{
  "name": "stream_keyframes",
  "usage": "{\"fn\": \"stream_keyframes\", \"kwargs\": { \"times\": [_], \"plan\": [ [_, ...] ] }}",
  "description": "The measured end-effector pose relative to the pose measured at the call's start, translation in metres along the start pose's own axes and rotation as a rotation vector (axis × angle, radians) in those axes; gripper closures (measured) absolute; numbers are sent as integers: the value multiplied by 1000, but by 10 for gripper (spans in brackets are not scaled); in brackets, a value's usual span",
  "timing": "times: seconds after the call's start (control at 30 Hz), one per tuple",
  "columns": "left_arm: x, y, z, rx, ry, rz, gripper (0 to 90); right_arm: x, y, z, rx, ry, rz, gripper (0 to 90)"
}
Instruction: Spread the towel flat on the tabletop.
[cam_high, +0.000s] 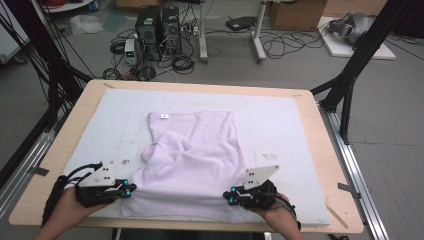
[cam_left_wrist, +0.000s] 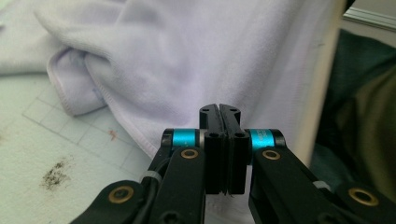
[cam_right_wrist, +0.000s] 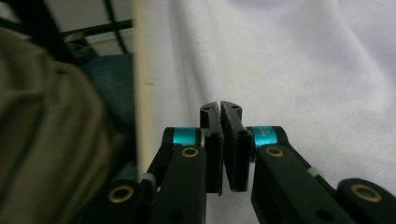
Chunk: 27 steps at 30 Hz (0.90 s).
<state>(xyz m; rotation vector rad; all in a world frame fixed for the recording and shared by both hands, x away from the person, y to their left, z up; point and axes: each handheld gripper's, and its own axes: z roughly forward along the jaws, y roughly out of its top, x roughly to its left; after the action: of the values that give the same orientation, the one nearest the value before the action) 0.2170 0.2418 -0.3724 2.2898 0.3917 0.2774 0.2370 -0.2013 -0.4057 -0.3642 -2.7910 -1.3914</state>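
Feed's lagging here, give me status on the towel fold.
Left tool shut, right tool shut, each at a near corner of the lavender towel. Towel partly folded. Nothing in the way.

towel (cam_high: 192, 165): soft matt cloth | table (cam_high: 327, 165): pale wood | tongs (cam_left_wrist: 219, 140): matt black

Even, soft indoor light from above, with no hard shadows or glare. The high view is fairly sharp, slightly grainy, and its straight edges bow a little near the corners. In both gripper views the jaws are crisp, while the towel (cam_left_wrist: 187, 60) blurs with distance — the dark clothing at the frame edges is fully out of focus.
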Motion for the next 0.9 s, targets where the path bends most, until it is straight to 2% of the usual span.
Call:
{"fn": "stream_keyframes", "kwargs": {
  "times": [0.03,0.07,0.1,0.13,0.17,0.23,0.3,0.37,0.4,0.5,0.53,0.57,0.6,0.63,0.67,0.73,0.8,0.9],
  "plan": [
    [-4,1,-4,-7,-9,8,868,9,4,-4,4,38,-28,872],
    [-8,2,-7,-12,-15,19,839,15,6,-6,-4,51,-45,857],
    [-11,3,-8,-20,-11,19,761,20,8,-9,-12,61,-58,816],
    [-11,2,-7,-21,-5,21,675,22,10,-12,-27,52,-61,784],
    [-9,1,-4,-20,-10,17,637,21,11,-14,-28,36,-63,748],
    [-1,-1,6,-11,-3,5,618,11,10,-13,-6,-19,-52,682],
    [11,-4,21,-24,-10,-14,610,-2,4,-6,18,-72,-32,607],
    [22,-8,37,-18,-23,-32,610,-17,-5,2,34,-71,-1,585],
    [27,-9,46,-9,-34,-46,610,-23,-9,7,37,-86,14,566],
    [36,-12,70,44,-64,-59,610,-35,-18,19,56,-89,45,556],
    [36,-13,78,62,-74,-59,618,-37,-19,23,75,-92,45,557],
    [35,-14,82,80,-79,-42,655,-39,-21,26,102,-100,40,568],
    [35,-15,82,60,-81,-35,690,-39,-21,29,106,-105,31,598],
    [35,-14,82,66,-85,-42,806,-39,-21,29,102,-111,25,638],
    [33,-14,81,70,-82,-41,851,-39,-21,28,101,-117,28,722],
    [29,-14,77,93,-94,-37,873,-40,-22,28,93,-89,44,846],
    [25,-16,71,102,-107,-37,877,-39,-23,28,89,-80,37,871],
    [16,-18,52,83,-118,-37,878,-34,-23,25,95,-50,36,875]
  ]
}}
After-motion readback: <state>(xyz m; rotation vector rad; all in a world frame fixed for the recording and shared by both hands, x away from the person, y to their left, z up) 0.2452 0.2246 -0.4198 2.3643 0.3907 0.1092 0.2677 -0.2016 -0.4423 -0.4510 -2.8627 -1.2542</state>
